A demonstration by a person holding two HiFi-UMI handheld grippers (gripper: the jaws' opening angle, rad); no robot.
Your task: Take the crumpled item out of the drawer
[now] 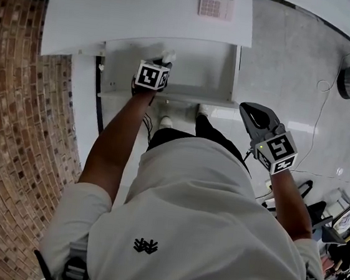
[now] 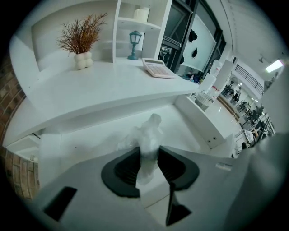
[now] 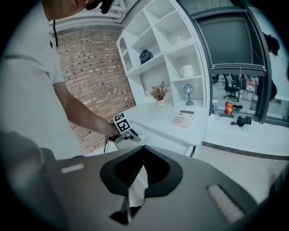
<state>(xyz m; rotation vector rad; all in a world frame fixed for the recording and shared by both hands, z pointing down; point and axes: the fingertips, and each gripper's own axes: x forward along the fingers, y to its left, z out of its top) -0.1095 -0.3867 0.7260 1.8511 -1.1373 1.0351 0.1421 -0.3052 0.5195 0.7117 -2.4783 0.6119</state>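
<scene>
Your left gripper (image 2: 148, 153) has its fingers clenched on the crumpled item (image 2: 150, 133), long axis along them, just above the open drawer (image 1: 202, 70). Right gripper (image 1: 253, 114): fingers closed, empty, well aside. Exit looks upward.

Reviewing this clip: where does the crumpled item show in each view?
Head view: crumpled item upper centre, ahead of the left gripper, over the drawer.
Left gripper view: crumpled item centre, between the jaws.
Right gripper view: small white bit left of centre, at the left gripper's tip.
Shared landmark: the calculator.
</scene>
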